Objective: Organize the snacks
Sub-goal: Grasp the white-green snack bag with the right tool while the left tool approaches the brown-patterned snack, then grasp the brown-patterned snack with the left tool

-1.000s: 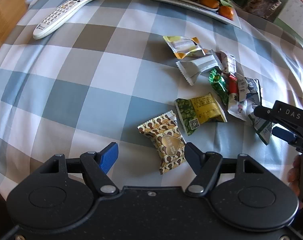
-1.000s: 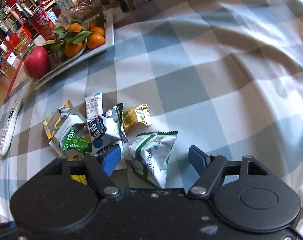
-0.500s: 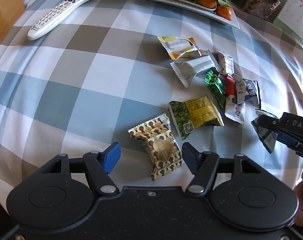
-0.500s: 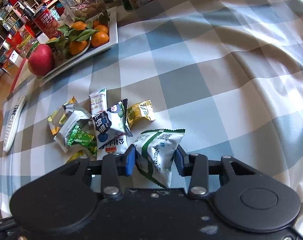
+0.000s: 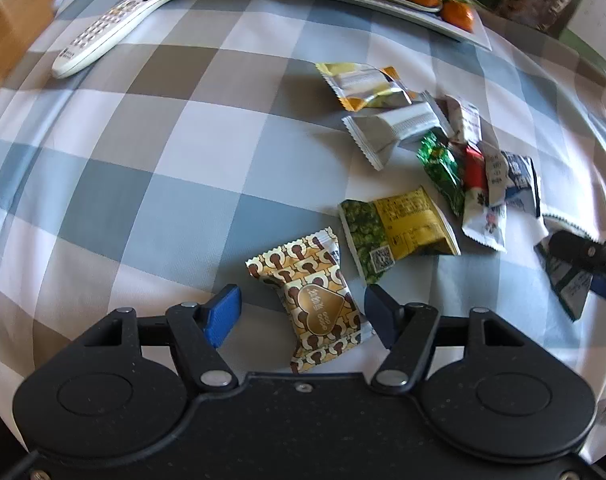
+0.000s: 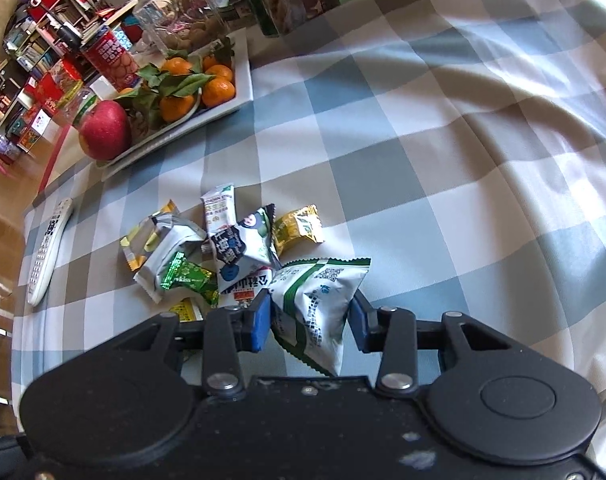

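We see the right gripper [image 6: 309,322] has just closed on the white-and-green snack packet [image 6: 317,308], beside the snack pile [image 6: 227,252]; the left gripper [image 5: 303,316] stands wide around the gold-brown packet [image 5: 309,298].

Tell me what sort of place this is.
Likely a home living or dining room: a checked tablecloth on the table, a fruit tray with tangerines and an apple, a TV remote, and cluttered shelves behind.

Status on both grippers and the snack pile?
Right gripper shut on white-green packet. Left gripper open, straddling brown-gold packet, pads not touching. Rest of the snack pile loose on the checked cloth. Nothing blocking.
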Action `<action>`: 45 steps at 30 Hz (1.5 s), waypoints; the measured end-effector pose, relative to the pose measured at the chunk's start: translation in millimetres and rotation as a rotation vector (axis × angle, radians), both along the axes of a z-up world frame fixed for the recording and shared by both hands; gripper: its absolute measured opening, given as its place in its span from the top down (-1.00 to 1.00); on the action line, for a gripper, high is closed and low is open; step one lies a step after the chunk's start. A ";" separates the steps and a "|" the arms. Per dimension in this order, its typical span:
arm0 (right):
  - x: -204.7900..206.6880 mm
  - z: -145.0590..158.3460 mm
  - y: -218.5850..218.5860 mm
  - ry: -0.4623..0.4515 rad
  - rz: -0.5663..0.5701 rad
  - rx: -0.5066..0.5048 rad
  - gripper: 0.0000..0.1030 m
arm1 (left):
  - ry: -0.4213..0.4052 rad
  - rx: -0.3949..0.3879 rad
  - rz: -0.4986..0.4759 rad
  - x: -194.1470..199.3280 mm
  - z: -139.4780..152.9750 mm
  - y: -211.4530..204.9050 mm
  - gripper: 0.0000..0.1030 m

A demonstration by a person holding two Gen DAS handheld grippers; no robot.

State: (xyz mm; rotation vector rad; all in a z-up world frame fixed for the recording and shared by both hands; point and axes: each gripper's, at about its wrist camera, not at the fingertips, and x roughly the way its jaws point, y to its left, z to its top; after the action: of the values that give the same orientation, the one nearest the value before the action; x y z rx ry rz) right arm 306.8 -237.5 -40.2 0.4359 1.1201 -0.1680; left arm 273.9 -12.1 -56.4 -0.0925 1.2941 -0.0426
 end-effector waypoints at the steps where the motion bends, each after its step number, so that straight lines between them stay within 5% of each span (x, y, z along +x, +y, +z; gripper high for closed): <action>1: -0.8 1.6 0.7 -0.005 0.006 -0.003 0.17 | -0.001 0.008 -0.017 -0.7 -0.3 -2.0 -0.37; 10: -3.5 6.7 3.0 -0.019 0.025 0.003 0.17 | -0.001 0.012 -0.044 0.0 -1.3 -5.0 -0.47; 21: -5.1 6.9 3.0 -0.019 0.022 -0.009 0.17 | -0.014 -0.021 -0.001 3.2 4.5 6.6 0.12; 35: -6.0 9.9 5.3 -0.025 0.047 -0.015 0.17 | 0.034 -0.068 -0.009 -1.4 7.6 4.1 0.22; 45: -28.1 28.7 1.4 -0.082 0.048 -0.024 0.17 | 0.019 -0.115 -0.049 -31.7 42.1 13.2 0.22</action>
State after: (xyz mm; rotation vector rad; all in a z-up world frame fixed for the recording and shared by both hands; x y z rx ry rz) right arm 278.7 -236.1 -11.5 0.3909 1.0464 -0.1207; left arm 242.1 1.0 -14.3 -0.1597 1.3127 -0.1581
